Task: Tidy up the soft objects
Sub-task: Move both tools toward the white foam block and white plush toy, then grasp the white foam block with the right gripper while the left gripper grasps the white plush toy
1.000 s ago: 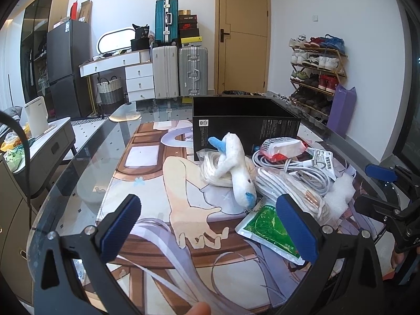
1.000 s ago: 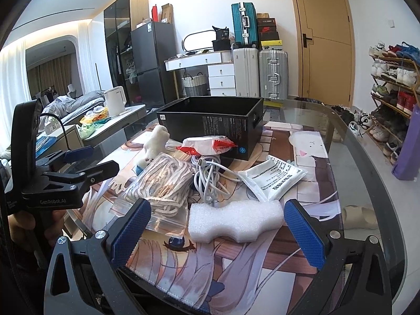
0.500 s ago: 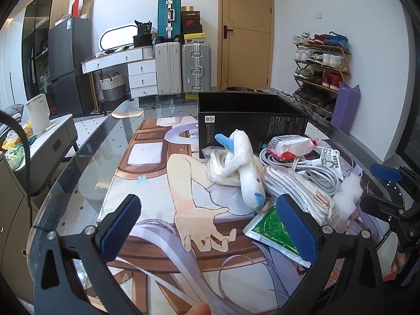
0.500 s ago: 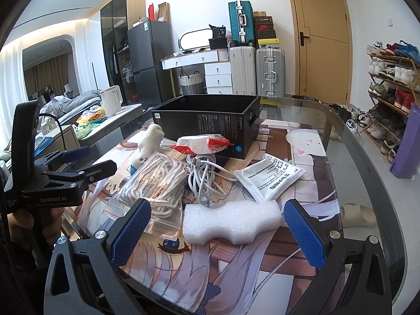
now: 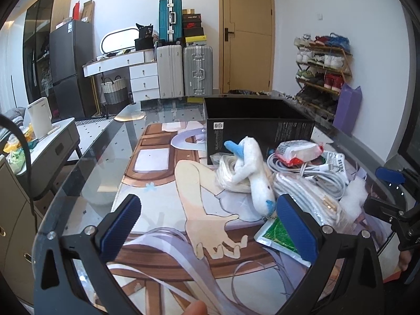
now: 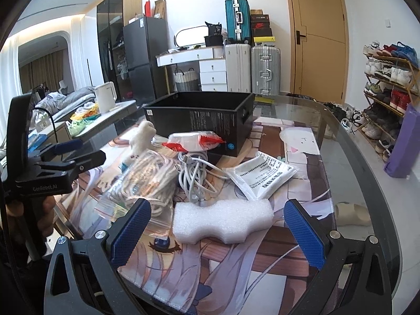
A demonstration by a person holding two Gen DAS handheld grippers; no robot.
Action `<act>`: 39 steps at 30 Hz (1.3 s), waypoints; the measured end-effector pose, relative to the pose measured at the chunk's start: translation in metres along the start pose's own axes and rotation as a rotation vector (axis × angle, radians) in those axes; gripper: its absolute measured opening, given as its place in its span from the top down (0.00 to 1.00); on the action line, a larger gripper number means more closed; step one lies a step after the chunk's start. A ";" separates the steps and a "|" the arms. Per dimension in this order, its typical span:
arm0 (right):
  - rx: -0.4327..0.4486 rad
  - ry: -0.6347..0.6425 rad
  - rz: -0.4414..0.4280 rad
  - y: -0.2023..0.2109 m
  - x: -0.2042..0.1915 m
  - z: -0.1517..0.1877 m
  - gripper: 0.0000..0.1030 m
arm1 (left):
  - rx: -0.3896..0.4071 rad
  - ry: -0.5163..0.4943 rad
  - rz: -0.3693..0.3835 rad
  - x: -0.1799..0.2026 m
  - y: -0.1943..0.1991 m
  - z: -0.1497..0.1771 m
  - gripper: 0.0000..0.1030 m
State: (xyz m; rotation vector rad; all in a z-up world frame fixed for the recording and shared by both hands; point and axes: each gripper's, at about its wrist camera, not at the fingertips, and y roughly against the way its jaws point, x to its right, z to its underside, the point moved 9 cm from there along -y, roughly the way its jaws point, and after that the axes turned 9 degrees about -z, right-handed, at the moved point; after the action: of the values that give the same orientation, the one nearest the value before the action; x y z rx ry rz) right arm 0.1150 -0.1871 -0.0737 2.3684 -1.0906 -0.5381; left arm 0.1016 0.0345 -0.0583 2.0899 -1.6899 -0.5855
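Nothing looks sorted yet: as far as either view shows, the black box [image 6: 202,120] toward the far end of the table [image 6: 349,157] has nothing rising above its rim, though its floor is hidden, and all the soft things lie in a heap in front of it. The plush [image 5: 253,173] rests on a bagged cord [image 5: 229,173] at the heap's left side, touching the box wall or just short of it; a red-and-white packet [image 6: 195,140] sits against the box; loose white cables [image 6: 194,176] and a second bagged cord [image 6: 147,181] lie in the middle; a printed pouch [image 6: 262,177] lies to the right, a green pouch [image 5: 279,239] near the near edge. The foam block [image 6: 223,221] lies nearest the right gripper [image 6: 218,236], whose jaws stand wide apart around it without touching. The left gripper [image 5: 210,225] hangs over bare mat [image 5: 157,183], jaws likewise apart and holding nothing. By my reading the whole job remains, foam likely first.
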 end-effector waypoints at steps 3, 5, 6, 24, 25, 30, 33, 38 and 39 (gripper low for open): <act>-0.026 0.002 0.018 -0.005 0.005 0.002 0.00 | -0.010 -0.014 -0.006 0.000 -0.004 -0.001 0.00; -0.044 0.002 0.027 -0.008 0.009 0.004 0.00 | -0.017 -0.017 0.003 0.000 -0.005 0.000 0.00; -0.061 -0.001 0.031 -0.011 0.011 0.005 0.00 | -0.024 -0.016 0.010 0.001 -0.007 0.000 0.00; -0.172 -0.015 -0.050 -0.030 0.015 0.013 0.00 | -0.096 -0.069 0.061 0.012 -0.013 -0.001 0.00; -0.173 -0.014 -0.048 -0.030 0.015 0.014 0.00 | -0.095 -0.074 0.064 0.013 -0.014 -0.002 0.00; -0.169 -0.007 -0.062 -0.026 0.013 0.014 0.00 | -0.103 -0.083 0.083 0.018 -0.015 -0.004 0.00; -0.168 -0.001 -0.072 -0.023 0.012 0.017 0.00 | -0.095 -0.092 0.085 0.019 -0.013 -0.005 0.00; -0.169 -0.008 -0.063 -0.023 0.013 0.019 0.00 | -0.095 -0.094 0.089 0.021 -0.014 -0.008 0.00; -0.172 -0.002 -0.062 -0.025 0.011 0.018 0.00 | -0.096 -0.096 0.090 0.021 -0.014 -0.008 0.00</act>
State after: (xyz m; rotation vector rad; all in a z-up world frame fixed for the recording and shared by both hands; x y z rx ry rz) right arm 0.1271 -0.1863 -0.1046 2.2580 -0.9343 -0.6297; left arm 0.1212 0.0165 -0.0610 1.9371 -1.7614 -0.7343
